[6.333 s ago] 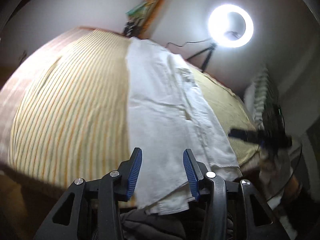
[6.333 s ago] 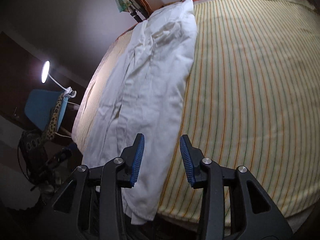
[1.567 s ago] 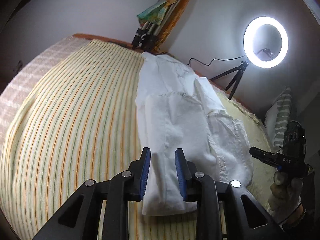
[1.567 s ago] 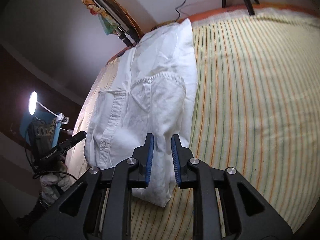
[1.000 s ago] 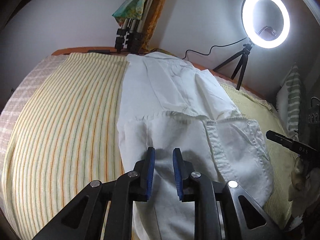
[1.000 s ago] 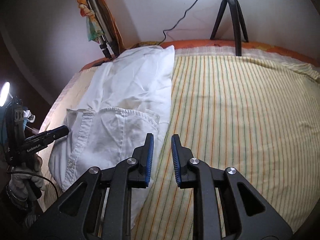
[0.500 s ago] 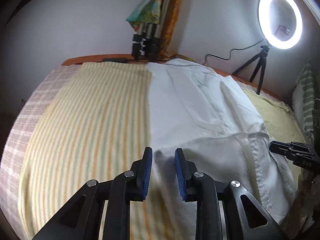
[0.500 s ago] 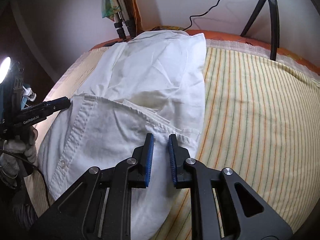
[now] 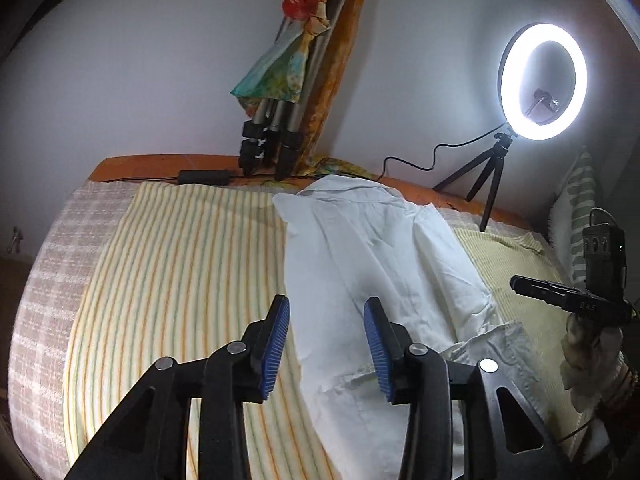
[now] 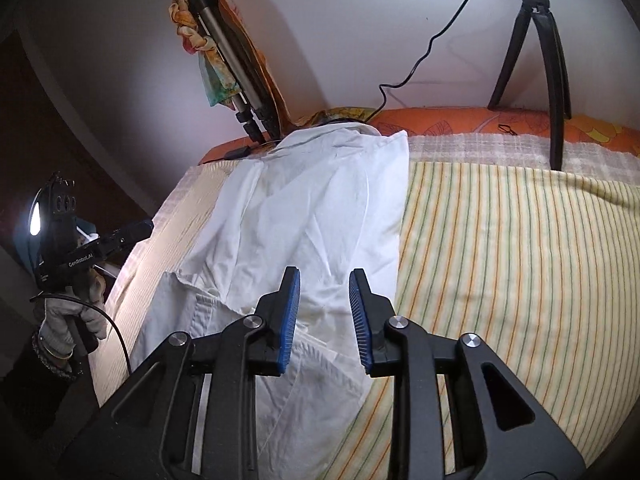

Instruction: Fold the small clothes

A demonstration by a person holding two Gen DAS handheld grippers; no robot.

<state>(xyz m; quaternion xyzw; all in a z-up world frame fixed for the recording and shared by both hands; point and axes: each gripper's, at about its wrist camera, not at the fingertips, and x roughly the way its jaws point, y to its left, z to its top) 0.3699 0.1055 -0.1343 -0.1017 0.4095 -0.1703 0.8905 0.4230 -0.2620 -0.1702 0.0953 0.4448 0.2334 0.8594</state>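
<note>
Shirt (image 9: 360, 256): lying lengthwise on the bed (image 9: 168, 264), lower part folded up over itself.
Ring light (image 9: 542, 80): right of the collar, at the bed's far edge.
Folded tripod (image 9: 276, 132): apparently leaning on the wall behind the collar.

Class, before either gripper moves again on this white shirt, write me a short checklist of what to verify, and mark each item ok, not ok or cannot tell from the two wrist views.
1. Left gripper free of cloth: ok; jaws opening, nothing pinched.
2. Right gripper free of cloth: ok; jaws opening, the shirt lies below them.
3. Bottom part folded up over the body: ok; its hem lies across the middle.
4. Fold lies flat: not ok; the hem is wavy and creased.
5. Shirt fully on the bed: cannot tell; the grippers hide its near end.
6. Ring light tripod clear of the shirt: ok; it stands apart, at the far edge.
</note>
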